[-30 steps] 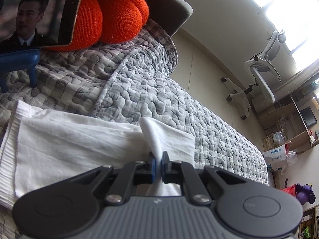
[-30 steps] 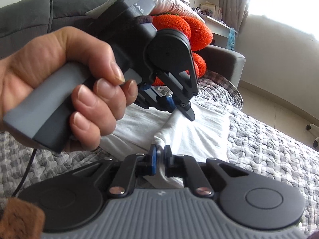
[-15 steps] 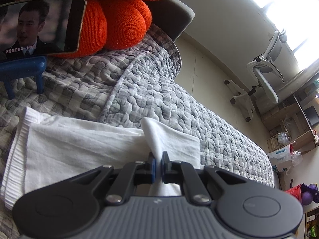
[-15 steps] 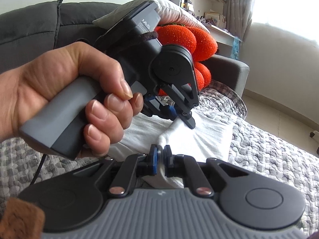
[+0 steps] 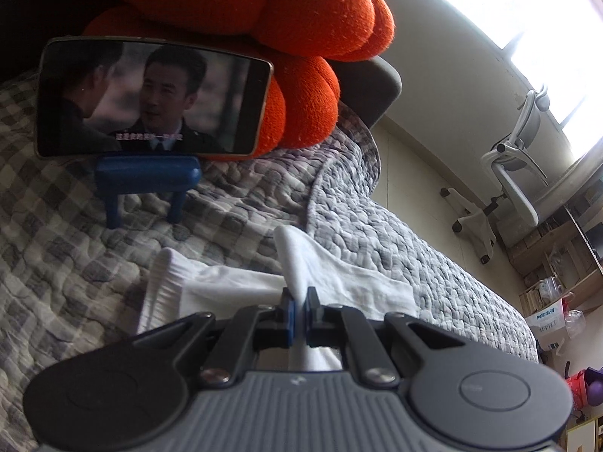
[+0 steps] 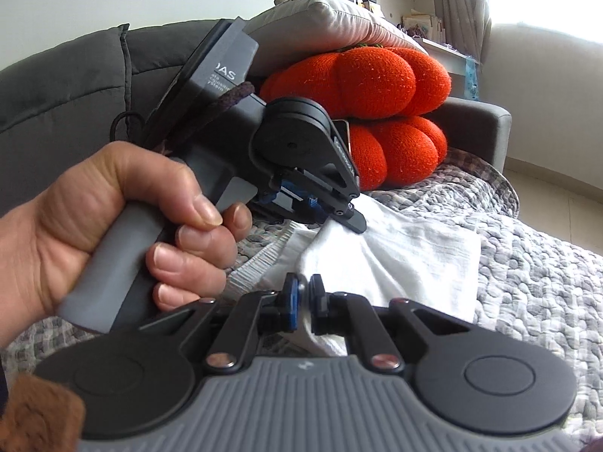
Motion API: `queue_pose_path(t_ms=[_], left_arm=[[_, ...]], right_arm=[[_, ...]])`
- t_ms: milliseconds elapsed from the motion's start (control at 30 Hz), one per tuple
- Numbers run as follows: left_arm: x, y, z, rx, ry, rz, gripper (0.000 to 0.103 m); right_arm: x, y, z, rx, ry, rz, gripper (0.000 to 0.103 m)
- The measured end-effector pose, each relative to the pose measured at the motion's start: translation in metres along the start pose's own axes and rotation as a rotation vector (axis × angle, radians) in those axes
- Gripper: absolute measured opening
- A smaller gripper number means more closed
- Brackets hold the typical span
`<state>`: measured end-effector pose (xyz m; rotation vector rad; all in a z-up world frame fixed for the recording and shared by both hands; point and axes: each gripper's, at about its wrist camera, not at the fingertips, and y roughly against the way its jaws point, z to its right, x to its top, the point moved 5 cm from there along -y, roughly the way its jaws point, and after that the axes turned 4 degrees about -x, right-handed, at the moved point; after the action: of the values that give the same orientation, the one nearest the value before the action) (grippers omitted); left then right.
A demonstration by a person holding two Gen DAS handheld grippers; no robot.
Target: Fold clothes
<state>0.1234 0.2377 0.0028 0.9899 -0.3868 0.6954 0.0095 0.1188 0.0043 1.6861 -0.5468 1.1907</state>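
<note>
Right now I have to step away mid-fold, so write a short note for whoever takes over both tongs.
Left tongs: shut on a pinched-up fold of the white garment.
Right tongs: shut on the same garment's near edge; the left hand and its tongs sit just ahead, over the cloth.
Garment: partly folded on the grey quilt, in front of the phone on its blue stand.
Done: both grips taken, cloth raised.
Left: probably carry the held edge over, lay it flat, release, smooth.

Phone (image 5: 150, 98) on blue stand (image 5: 147, 179), orange cushions (image 6: 377, 113) behind.
</note>
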Motion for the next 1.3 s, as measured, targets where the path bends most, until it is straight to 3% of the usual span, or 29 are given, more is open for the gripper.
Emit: queue_pose_path(t_ms=[267, 467, 633, 1000, 1300], left_arm=[[0.003, 0.010, -0.021, 0.022, -0.008, 0.014, 0.005], [0.002, 0.012, -0.039, 0.082, -0.001, 0.014, 0.005], [0.003, 0.013, -0.050, 0.060, 0.032, 0.024, 0.005], [0.002, 0.014, -0.055, 0.089, -0.007, -0.009, 0.006], [0.004, 0.014, -0.063, 0.143, 0.010, 0.018, 0.006]], right_arm=[[0.004, -0.013, -0.022, 0.052, -0.011, -0.024, 0.006], [0.002, -0.026, -0.031, 0.080, -0.028, -0.057, 0.007], [0.003, -0.035, -0.033, 0.106, -0.069, -0.076, 0.008], [0.003, -0.048, -0.036, 0.156, -0.133, -0.110, 0.008], [0.003, -0.053, -0.037, 0.163, -0.146, -0.113, 0.008]])
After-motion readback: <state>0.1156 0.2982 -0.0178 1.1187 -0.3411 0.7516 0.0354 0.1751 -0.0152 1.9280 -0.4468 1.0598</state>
